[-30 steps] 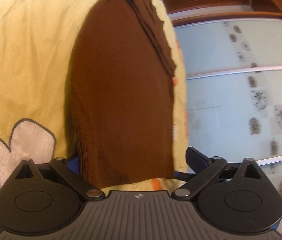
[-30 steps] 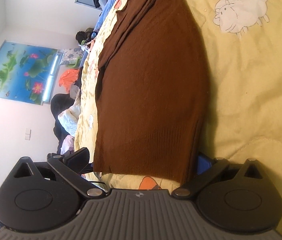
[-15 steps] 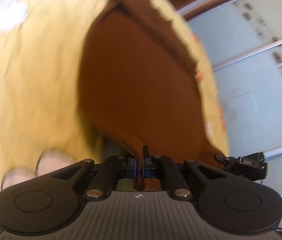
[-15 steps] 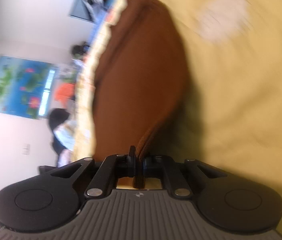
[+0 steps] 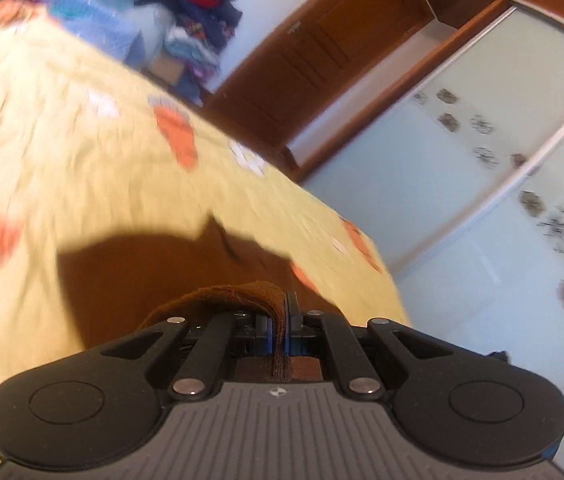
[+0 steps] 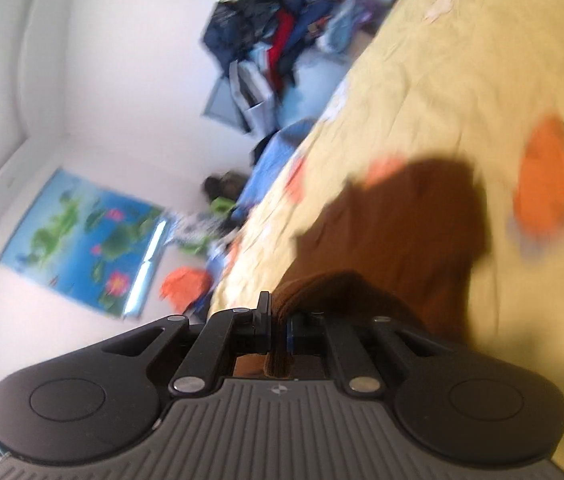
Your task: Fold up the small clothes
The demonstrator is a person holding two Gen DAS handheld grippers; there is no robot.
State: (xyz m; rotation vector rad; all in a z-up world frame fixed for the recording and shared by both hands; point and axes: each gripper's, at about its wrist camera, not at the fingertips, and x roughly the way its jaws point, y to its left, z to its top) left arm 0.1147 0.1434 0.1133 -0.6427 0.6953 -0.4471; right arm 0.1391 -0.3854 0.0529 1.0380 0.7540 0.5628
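Mid-fold: left gripper (image 5: 279,322) and right gripper (image 6: 279,326) each pinching the brown garment (image 5: 129,276) hem above the yellow bedspread (image 5: 61,168); laying over and smoothing left, judging by this

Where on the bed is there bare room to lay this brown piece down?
Free: yellow bedspread left of and beyond the brown garment, up to the clothes pile. Crowded: that pile and the bed edge near the wardrobe doors. Left gripper and right gripper both clamp the garment.
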